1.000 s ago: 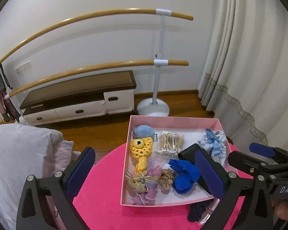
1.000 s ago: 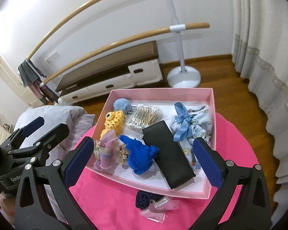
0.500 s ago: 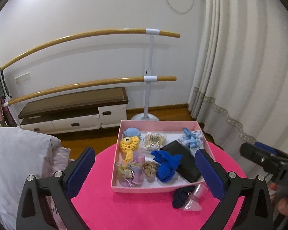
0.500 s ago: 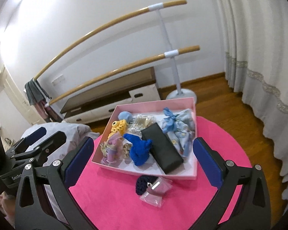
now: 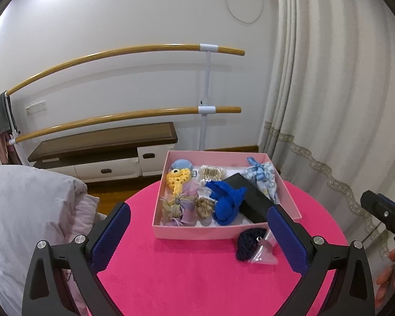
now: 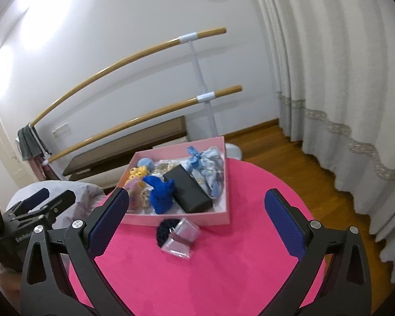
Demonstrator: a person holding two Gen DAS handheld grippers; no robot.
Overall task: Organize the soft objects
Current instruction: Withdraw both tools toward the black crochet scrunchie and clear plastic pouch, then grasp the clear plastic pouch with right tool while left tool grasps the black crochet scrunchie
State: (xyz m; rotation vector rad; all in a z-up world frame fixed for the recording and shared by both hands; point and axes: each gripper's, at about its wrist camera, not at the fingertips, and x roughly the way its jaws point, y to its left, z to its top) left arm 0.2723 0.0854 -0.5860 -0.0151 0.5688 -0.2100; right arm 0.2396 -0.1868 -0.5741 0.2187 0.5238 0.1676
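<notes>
Left wrist: both grippers (image 5: 198, 234) (image 6: 197, 223) agape over velvety round table (image 5: 187, 271), rectangular pink box (image 5: 194, 233).

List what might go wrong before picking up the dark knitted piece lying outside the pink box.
1. The navy knitted piece lies partly under a clear plastic packet; a grip may snag both.
2. It sits close against the pink box wall, so a finger could shove the box.
3. The box looks crowded; adding it may spill items.

pink box (image 5: 197, 233): open, full of soft items | navy knit piece (image 5: 246, 245): outside, touching box front
</notes>
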